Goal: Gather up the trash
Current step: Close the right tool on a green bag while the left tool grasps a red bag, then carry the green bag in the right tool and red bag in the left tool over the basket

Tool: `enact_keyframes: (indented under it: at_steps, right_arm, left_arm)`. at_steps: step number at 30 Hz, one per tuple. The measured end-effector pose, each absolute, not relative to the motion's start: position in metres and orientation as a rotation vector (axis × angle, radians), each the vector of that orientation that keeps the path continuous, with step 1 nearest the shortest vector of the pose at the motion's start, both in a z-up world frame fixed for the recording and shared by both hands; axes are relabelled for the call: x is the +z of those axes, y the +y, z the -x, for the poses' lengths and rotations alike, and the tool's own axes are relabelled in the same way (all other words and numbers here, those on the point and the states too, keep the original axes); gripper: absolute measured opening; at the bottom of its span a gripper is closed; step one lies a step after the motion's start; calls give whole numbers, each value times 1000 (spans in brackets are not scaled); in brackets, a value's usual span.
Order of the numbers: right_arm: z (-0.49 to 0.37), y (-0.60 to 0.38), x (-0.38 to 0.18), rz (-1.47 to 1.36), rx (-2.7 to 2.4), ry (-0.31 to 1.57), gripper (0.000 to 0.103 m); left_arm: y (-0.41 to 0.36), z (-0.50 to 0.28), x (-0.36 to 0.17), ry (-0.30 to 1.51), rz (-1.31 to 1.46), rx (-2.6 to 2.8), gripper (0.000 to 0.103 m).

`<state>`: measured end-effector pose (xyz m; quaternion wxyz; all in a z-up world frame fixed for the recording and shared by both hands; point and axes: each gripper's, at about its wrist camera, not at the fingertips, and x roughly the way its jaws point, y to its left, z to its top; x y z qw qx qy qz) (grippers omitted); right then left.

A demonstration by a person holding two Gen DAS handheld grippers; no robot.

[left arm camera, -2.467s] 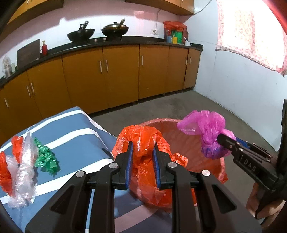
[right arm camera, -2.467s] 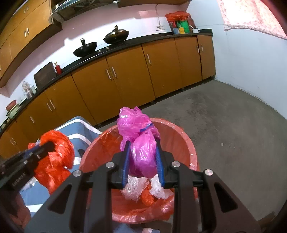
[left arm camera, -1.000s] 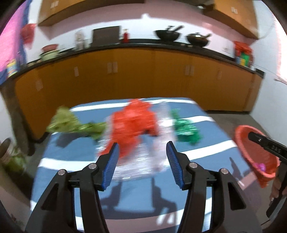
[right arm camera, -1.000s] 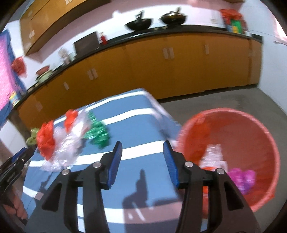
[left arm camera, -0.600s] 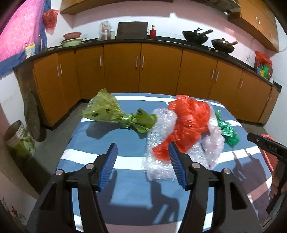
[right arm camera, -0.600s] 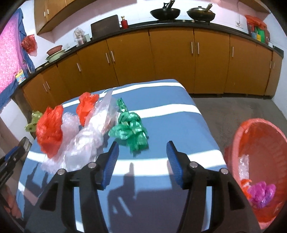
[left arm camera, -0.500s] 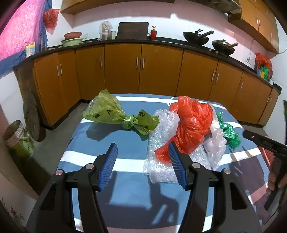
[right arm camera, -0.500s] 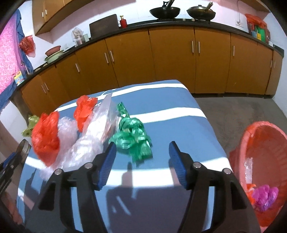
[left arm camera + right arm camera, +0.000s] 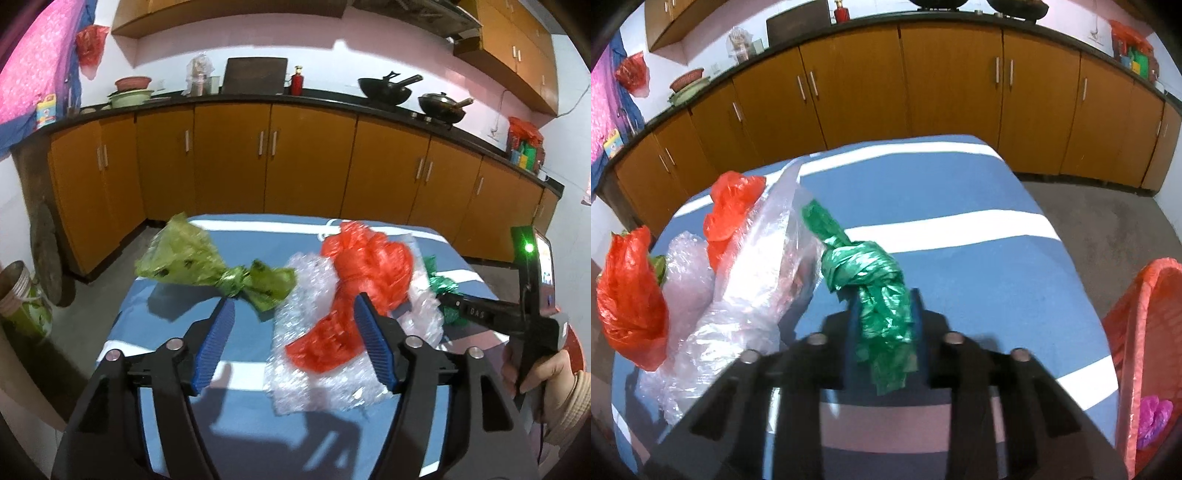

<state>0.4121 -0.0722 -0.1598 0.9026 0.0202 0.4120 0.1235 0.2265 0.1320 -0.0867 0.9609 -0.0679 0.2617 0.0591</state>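
My right gripper (image 9: 884, 308) is shut on a knotted dark green plastic bag (image 9: 871, 269) on the blue striped table (image 9: 960, 192); the right gripper also shows in the left wrist view (image 9: 448, 301), its tip at the green bag (image 9: 441, 282). My left gripper (image 9: 295, 328) is open and empty, just short of a red plastic bag (image 9: 365, 273) lying on clear bubble wrap (image 9: 317, 365). An olive green bag (image 9: 207, 269) lies left of them. The red bag (image 9: 631, 302) and clear plastic (image 9: 753, 280) show in the right wrist view too.
An orange basket (image 9: 1137, 332) stands on the floor right of the table, with a pink bag (image 9: 1152, 417) in it. Orange kitchen cabinets (image 9: 273, 162) run behind the table. A jar (image 9: 22, 295) stands on the floor at the left.
My right gripper has moved forward and closed on the dark green bag. My left gripper has moved a little closer to the red bag and stays open.
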Motion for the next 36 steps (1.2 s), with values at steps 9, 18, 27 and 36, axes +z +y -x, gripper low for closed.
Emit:
enact_keyframes:
  at_steps: [9,18,27,36]
  right_arm:
    - [-381,-95,-151,-65,243,815,13]
    - [-362,-105,-146,-63,249,807,13]
    - [-336,-118,-121,-70,273,755,13]
    - [-302,-145,-77,-105,279,681,13]
  left_arm:
    - [104,-250,-92,538,98,78,70]
    - [104,-279,-105,638,111,68,36]
    - [96,-258,-83,598,83,43,26]
    - [71,-240,-45,543,88,37,26]
